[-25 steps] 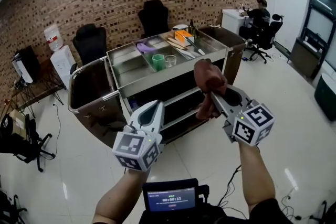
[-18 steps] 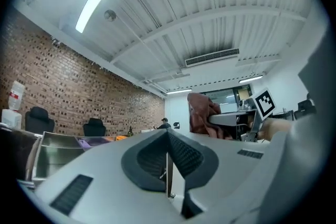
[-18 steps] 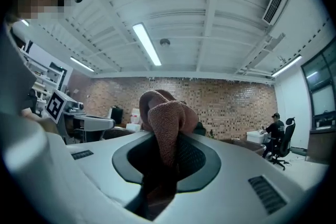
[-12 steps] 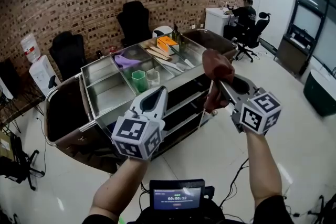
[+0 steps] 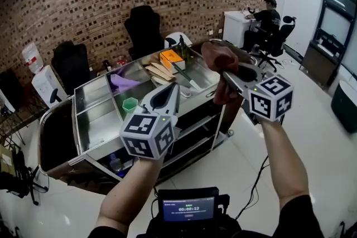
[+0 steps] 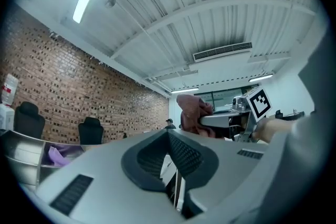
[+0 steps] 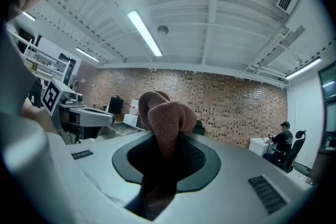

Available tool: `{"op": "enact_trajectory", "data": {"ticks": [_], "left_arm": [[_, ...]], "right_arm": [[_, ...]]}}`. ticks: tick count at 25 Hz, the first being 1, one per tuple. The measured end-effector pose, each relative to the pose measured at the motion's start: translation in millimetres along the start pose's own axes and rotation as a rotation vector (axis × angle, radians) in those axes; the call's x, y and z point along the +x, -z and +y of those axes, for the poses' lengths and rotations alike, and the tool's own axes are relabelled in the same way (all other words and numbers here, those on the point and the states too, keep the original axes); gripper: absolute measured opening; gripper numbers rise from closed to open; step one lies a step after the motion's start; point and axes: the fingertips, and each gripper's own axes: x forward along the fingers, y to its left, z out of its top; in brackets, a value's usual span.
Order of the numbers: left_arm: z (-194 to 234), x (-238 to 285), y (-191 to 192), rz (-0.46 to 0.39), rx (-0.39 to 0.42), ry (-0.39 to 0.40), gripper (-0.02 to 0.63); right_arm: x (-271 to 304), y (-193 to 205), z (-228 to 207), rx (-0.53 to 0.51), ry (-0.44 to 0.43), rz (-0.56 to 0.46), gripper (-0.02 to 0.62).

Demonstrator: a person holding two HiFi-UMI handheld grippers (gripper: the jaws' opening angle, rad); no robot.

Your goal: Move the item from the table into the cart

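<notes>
**A:** Where do we have the item right now?

**B:** It's in our right gripper (image 5: 227, 76). The jaws are pinched nearly together on the brown cloth (image 5: 215, 56). The cloth is doubled over them, with a bunch standing above and a tail hanging below, so its long axis runs roughly upright. It's in the air and touches nothing else.

**A:** And our left gripper (image 5: 172, 91)?

**B:** Its jaws are together with nothing between them. It's just beside the right one, to its left and a little lower in the head view.

**A:** Which way does the cart lie from the cloth?

**B:** The steel cart (image 5: 96, 122) is ahead of us and below both grippers. In the head view the cloth sits over the cart's right end. We can't tell whether it's truly above the top tray or short of it.

**A:** Where would we put it down?

**B:** The left compartment looks bare. The middle one holds a green cup (image 5: 130, 104) and a purple cloth (image 5: 120, 82), and the right end is crowded with flat pieces. We judge the bare compartment to be down and to the left of the cloth, nearer our empty left gripper. Our right hand would have to reach forward, cross leftward and lower before letting go.
</notes>
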Motion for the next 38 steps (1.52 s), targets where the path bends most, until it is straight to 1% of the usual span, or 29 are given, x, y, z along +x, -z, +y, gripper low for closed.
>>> {"op": "enact_trajectory", "data": {"ticks": [3, 6, 8, 11, 14, 16, 19, 22, 25, 28, 32, 35, 36, 38], "left_arm": [[35, 74, 7, 0.007, 0.0, -0.002, 0.001], [73, 123, 12, 0.004, -0.007, 0.001, 0.001], [97, 143, 13, -0.004, 0.007, -0.005, 0.001], [122, 160, 14, -0.018, 0.023, -0.012, 0.001], [138, 176, 11, -0.029, 0.031, -0.023, 0.001], [143, 196, 9, -0.019, 0.033, -0.028, 0.001], [169, 244, 4, 0.009, 0.021, -0.08, 0.001], [201, 296, 13, 0.041, 0.014, -0.144, 0.001], [221, 322, 25, 0.082, -0.008, -0.19, 0.001], [241, 349, 38, 0.154, -0.048, -0.202, 0.001], [277, 369, 85, 0.273, -0.117, -0.223, 0.0], [308, 390, 108, 0.353, -0.122, -0.25, 0.0], [315, 393, 115, 0.373, -0.13, -0.255, 0.0], [329, 399, 131, 0.395, -0.172, -0.257, 0.0]], "right_arm": [[67, 15, -63, -0.001, -0.016, 0.028, 0.058], [120, 25, -103, -0.013, -0.013, 0.044, 0.058], [150, 27, -120, -0.002, -0.008, 0.042, 0.058], [184, 31, -135, 0.003, -0.004, 0.05, 0.058], [218, 31, -152, 0.007, -0.027, 0.06, 0.058], [241, 34, -173, 0.009, -0.046, 0.083, 0.058], [288, 38, -220, 0.011, -0.082, 0.113, 0.058], [340, 57, -267, 0.007, -0.118, 0.157, 0.058], [376, 82, -283, 0.002, -0.164, 0.222, 0.058], [408, 105, -296, -0.016, -0.19, 0.315, 0.058], [451, 149, -298, -0.002, -0.231, 0.423, 0.058], [488, 177, -302, -0.019, -0.277, 0.526, 0.059], [496, 187, -300, -0.024, -0.293, 0.56, 0.058], [511, 211, -293, -0.028, -0.325, 0.631, 0.06]]}}
